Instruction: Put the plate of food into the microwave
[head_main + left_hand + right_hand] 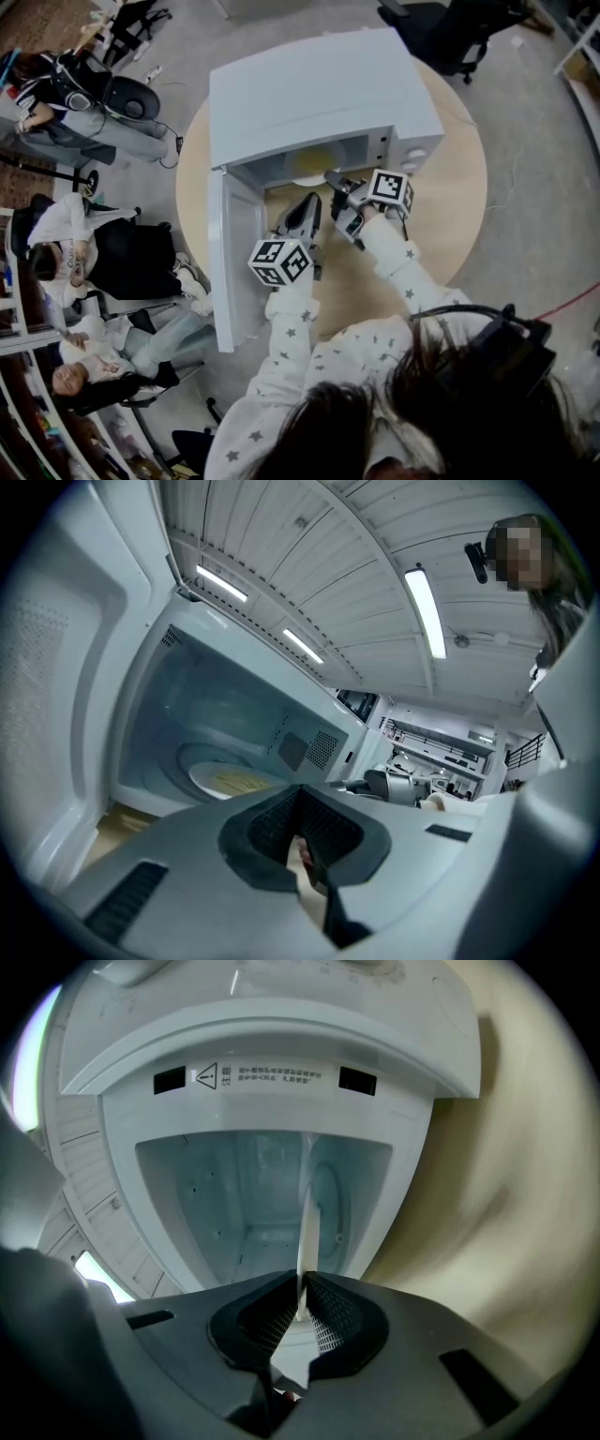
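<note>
The white microwave [309, 94] stands on a round wooden table [455, 206] with its door [234, 272] swung open to the left. A white plate with yellow food [314, 169] lies just inside the cavity on the turntable; it also shows in the left gripper view as the plate [230, 780]. My right gripper [336, 184] is at the cavity's mouth, shut on the plate's rim [306, 1232], which appears edge-on between the pads. My left gripper [305, 214] hovers just in front of the opening, left of the right one, shut with nothing in it [305, 847].
The open door stands along the left of my left arm. Several seated people [84, 253] and chairs are on the floor to the left of the table. A dark office chair [450, 33] stands behind the microwave at the upper right.
</note>
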`<state>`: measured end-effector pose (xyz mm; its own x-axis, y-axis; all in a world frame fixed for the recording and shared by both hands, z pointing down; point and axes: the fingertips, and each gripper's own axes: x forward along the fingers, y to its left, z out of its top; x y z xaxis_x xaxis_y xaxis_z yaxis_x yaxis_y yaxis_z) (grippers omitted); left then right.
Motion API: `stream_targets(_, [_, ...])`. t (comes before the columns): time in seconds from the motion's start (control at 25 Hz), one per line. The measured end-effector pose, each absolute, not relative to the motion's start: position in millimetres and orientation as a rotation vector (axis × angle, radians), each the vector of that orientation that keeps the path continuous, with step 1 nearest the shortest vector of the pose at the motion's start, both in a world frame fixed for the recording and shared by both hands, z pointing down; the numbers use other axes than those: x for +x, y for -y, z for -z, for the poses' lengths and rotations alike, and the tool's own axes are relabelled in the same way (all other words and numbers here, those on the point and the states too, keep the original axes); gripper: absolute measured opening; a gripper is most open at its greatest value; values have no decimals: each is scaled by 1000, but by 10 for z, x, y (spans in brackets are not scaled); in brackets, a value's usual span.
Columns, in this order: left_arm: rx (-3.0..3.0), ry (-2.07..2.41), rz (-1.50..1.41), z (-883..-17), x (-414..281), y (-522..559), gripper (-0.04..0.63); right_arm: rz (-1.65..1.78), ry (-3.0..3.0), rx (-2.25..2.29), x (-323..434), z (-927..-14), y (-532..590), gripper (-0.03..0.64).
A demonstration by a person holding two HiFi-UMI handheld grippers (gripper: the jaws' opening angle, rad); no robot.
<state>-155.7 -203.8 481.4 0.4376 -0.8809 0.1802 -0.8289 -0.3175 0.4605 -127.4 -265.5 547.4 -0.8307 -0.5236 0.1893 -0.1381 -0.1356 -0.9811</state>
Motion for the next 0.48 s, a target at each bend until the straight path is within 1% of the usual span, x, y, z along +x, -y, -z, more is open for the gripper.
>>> stream_targets(0.48, [2173,1406,119,-5055,-1635,2316,2,2016,-1866,-791,-1363,-5622,2841,21])
